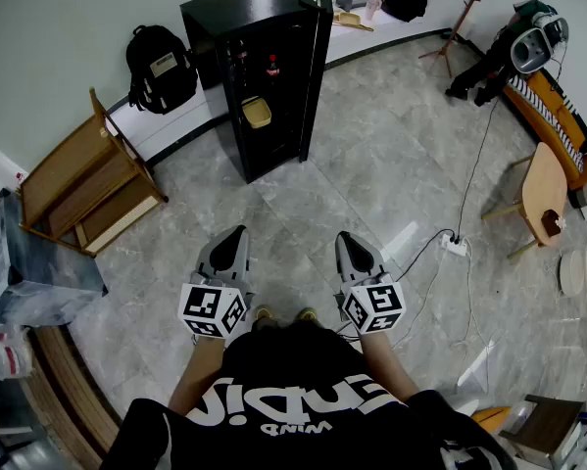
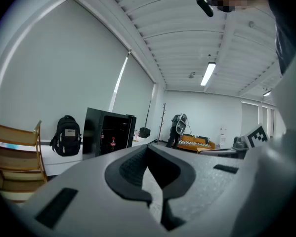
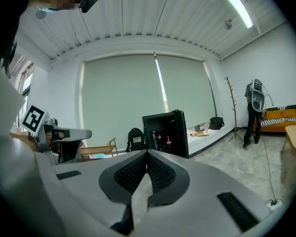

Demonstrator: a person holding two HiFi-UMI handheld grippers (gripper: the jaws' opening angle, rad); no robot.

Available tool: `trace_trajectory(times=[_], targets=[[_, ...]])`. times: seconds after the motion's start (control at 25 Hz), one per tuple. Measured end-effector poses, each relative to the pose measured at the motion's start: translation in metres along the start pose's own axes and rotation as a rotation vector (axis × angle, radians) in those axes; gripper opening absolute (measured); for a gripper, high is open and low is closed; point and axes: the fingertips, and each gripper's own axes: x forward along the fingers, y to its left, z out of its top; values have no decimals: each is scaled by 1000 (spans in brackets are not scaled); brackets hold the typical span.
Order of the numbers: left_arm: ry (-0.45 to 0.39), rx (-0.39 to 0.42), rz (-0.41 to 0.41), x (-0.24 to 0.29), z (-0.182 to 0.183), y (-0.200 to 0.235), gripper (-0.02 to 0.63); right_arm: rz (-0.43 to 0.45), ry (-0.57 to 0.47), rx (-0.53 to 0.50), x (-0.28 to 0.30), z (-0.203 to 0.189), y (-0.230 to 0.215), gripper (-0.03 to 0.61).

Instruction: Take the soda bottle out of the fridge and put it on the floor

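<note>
While jaws sit closed, soda bottle (image 1: pixel 271 66) well ahead, inside fridge (image 1: pixel 246 10)

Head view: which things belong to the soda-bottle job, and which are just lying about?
Job: fridge, door open; red-labelled soda bottle on its shelf; floor; left gripper and right gripper, both shut and empty.
Lying about: backpack; wooden rack; coat stand; power strip; black bag.
</note>
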Motion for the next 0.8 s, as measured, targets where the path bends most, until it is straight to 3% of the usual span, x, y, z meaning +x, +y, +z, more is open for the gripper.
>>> trace_trajectory(times=[0.8], targets=[[12, 19, -65, 0, -2, 52, 6, -45, -5, 44, 41, -8, 34, 23]])
